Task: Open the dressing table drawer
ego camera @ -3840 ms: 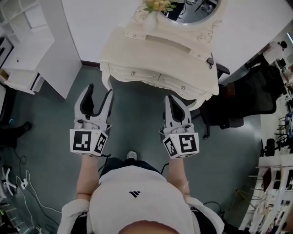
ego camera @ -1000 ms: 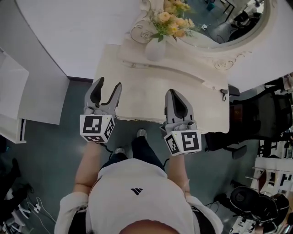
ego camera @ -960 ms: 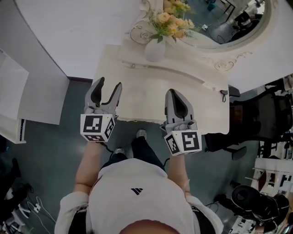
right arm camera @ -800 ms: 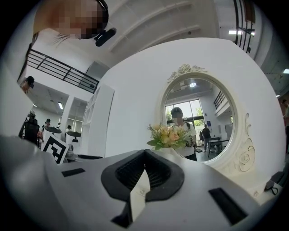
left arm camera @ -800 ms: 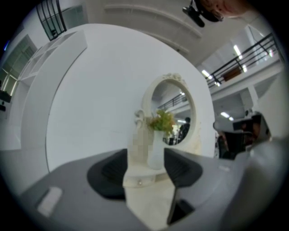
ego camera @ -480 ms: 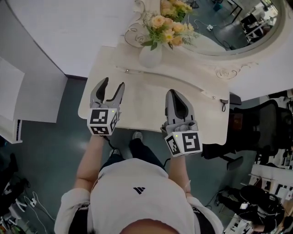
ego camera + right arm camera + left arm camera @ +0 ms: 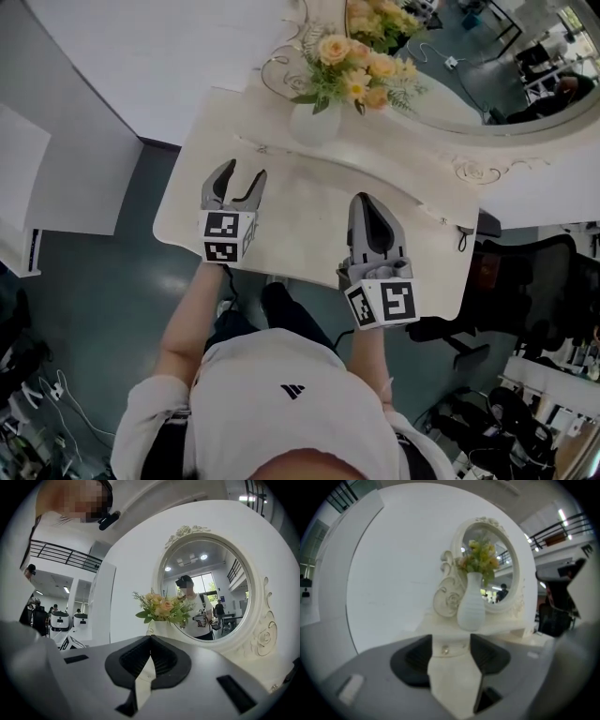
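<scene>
Your left tongs (image 7: 241, 180) hover over the near left part of the table (image 7: 300, 211), jaws wide apart with nothing between them. Your right tongs (image 7: 366, 204) hover over its near right part, tips pressed together and empty. The drawer fronts are hidden under the table's near edge. Beyond the left tongs a small knob (image 7: 445, 651) sits on the low back tier, then the white vase (image 7: 314, 122) of flowers (image 7: 361, 70), then the oval mirror (image 7: 487, 89).
</scene>
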`<state>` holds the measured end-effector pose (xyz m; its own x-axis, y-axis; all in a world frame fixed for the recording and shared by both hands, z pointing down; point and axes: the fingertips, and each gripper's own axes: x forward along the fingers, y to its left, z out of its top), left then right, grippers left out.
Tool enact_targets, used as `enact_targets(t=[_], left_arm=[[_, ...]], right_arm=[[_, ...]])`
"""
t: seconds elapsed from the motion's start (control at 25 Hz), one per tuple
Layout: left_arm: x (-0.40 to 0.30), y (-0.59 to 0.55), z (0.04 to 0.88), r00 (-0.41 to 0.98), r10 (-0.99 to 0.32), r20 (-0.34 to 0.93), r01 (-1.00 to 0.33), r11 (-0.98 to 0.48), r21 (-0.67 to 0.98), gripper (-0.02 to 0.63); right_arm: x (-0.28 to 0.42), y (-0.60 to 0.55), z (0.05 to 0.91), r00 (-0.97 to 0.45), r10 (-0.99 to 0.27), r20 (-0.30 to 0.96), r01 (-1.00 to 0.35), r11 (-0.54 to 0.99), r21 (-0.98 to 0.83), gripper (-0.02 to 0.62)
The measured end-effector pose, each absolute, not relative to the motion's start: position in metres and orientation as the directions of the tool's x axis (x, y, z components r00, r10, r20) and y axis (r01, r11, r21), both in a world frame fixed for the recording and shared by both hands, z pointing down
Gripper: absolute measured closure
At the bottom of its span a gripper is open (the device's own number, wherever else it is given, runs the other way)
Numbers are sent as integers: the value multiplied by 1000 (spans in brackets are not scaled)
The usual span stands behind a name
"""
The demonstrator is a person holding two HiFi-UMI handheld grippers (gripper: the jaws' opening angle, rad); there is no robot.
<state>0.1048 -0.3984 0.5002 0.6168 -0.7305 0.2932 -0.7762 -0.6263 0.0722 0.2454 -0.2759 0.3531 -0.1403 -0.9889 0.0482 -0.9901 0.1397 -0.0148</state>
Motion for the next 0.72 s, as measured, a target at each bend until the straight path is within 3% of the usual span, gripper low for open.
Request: enact_targets(t=[0.72], left_arm=[[140,-432,564,532,-735,421,-819,-573,34,344]], right_arm=[[293,-296,385,-174,-978,113,-984,169,-49,601]])
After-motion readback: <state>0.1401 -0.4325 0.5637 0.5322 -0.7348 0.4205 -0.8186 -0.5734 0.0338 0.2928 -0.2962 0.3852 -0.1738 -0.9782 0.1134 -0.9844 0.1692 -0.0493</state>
